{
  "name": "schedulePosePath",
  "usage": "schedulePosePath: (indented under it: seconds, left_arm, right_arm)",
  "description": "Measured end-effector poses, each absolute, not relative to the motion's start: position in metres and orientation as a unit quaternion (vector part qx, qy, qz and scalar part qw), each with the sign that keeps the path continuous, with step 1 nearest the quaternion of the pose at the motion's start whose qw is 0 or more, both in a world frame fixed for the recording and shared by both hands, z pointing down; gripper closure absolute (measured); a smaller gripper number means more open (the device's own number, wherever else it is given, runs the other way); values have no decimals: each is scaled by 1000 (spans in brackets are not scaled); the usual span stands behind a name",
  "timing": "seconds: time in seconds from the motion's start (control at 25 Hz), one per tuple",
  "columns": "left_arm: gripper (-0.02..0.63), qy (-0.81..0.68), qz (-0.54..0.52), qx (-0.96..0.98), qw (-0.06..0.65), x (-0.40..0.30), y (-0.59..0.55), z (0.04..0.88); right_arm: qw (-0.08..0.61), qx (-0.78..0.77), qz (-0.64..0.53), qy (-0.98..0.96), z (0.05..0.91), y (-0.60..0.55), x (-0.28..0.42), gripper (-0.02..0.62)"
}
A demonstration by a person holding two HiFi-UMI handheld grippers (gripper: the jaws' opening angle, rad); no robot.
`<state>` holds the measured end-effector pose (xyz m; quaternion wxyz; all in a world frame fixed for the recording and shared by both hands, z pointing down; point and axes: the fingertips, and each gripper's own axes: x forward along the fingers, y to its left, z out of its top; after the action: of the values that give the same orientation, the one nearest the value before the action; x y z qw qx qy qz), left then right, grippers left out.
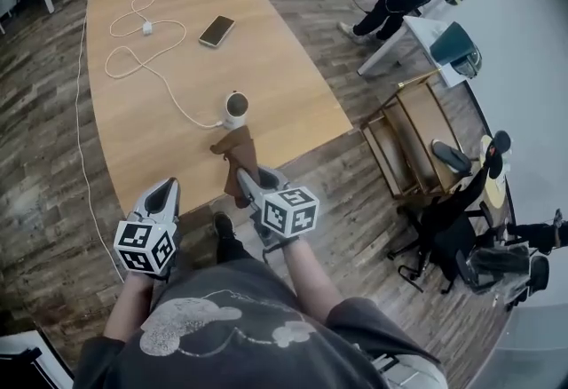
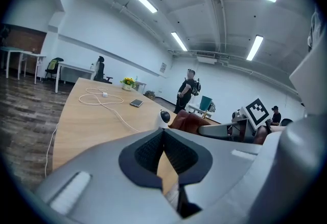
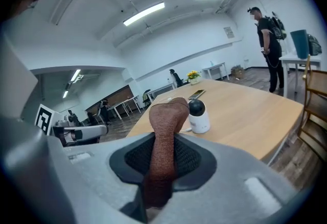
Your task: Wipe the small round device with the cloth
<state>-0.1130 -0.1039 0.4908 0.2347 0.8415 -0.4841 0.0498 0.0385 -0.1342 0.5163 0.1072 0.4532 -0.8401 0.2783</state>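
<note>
Brown cloth [image 1: 237, 154] gripped tight between the jaws of the right gripper [image 1: 250, 178], rising over the near edge of the wooden table [image 1: 284, 76] to end just beside the small round device [image 1: 235, 107] standing on the tabletop. Reaches forward on an outstretched forearm, marker cube facing up. Left gripper [image 1: 165, 194] held alongside, short of the table edge, jaws pressed together on nothing.

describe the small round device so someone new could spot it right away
Start at the big wooden table and look to its near edge, where the white cable ends. The small round device stands there, just beyond the brown cloth. It is an upright white body with a dark round face, unlike the flat dark phone farther back.
</note>
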Motion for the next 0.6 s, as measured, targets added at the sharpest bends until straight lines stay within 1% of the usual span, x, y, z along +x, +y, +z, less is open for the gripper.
schedulePosePath:
  seconds: [0.28,0.6]
  left_arm:
    - [588,-505,55,829,233,-99,-154,486]
    - [588,-538,63,805,241,-107,-185,495]
  right_arm:
    - [130,407,268,-864,513,-202,25,520]
    - [138,385,301,-862,529,-248,31,520]
